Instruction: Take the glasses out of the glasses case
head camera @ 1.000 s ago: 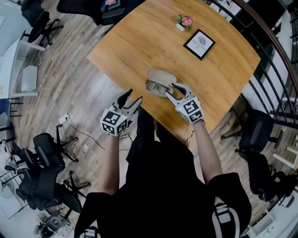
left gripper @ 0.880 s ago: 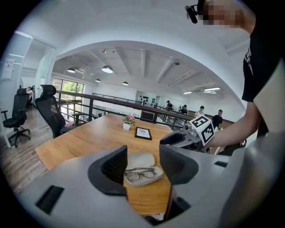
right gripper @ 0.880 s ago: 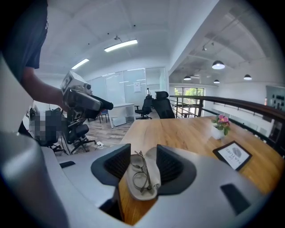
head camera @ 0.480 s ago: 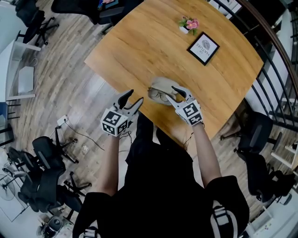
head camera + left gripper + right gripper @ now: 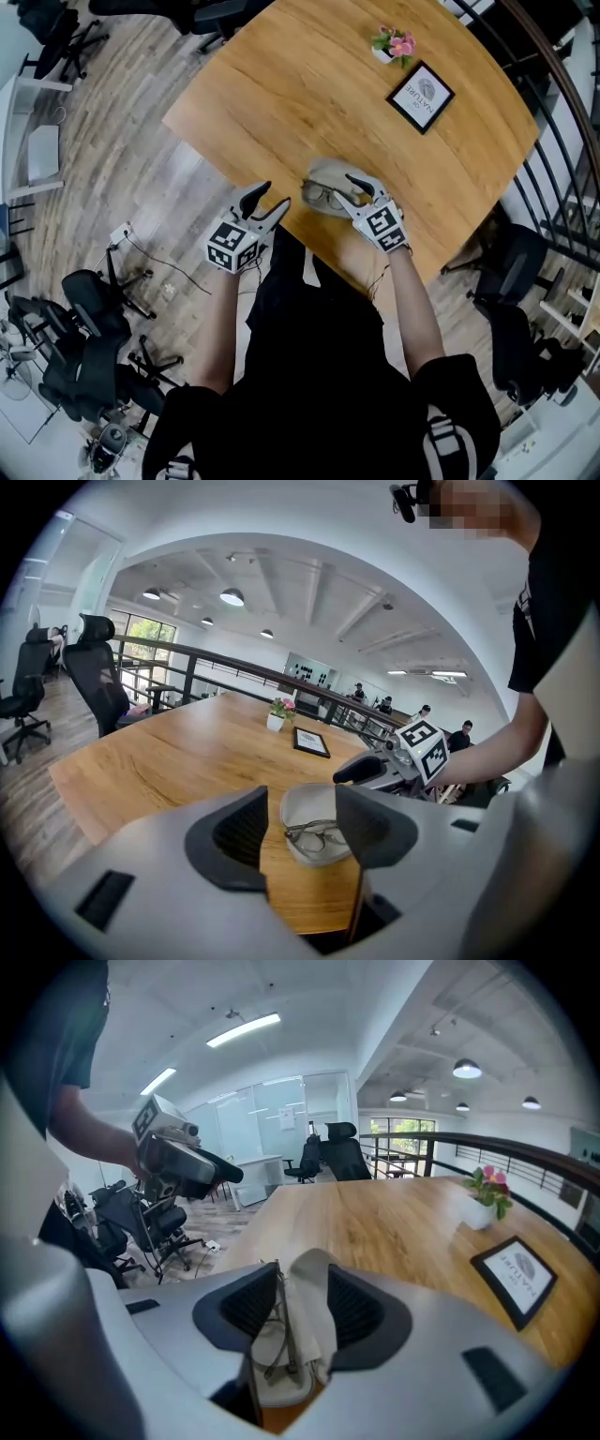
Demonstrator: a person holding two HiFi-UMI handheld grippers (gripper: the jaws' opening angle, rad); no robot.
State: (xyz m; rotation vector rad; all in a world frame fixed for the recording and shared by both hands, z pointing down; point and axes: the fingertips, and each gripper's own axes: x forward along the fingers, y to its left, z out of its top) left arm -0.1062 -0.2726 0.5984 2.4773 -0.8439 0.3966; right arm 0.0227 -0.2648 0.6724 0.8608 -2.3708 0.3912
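Note:
An open beige glasses case (image 5: 334, 172) lies near the table's front edge, with dark-framed glasses (image 5: 322, 195) in it. My right gripper (image 5: 349, 190) reaches in from the right. In the right gripper view the case's raised lid (image 5: 309, 1321) and the glasses (image 5: 274, 1354) stand between its jaws (image 5: 303, 1283). Those jaws have just been closing, and a gap still shows at the pads. My left gripper (image 5: 267, 202) hangs open and empty just off the table's edge, left of the case. In the left gripper view it (image 5: 302, 803) points at the case (image 5: 298, 808).
A black picture frame (image 5: 422, 97) and a small flower pot (image 5: 396, 44) stand at the far side of the wooden table (image 5: 281, 84). Office chairs (image 5: 89, 300) stand on the floor to the left, another chair (image 5: 516, 253) and a railing to the right.
Both grippers have sunk a little. The right gripper has drawn in over the case's near end. The left gripper has kept its place beside the table edge.

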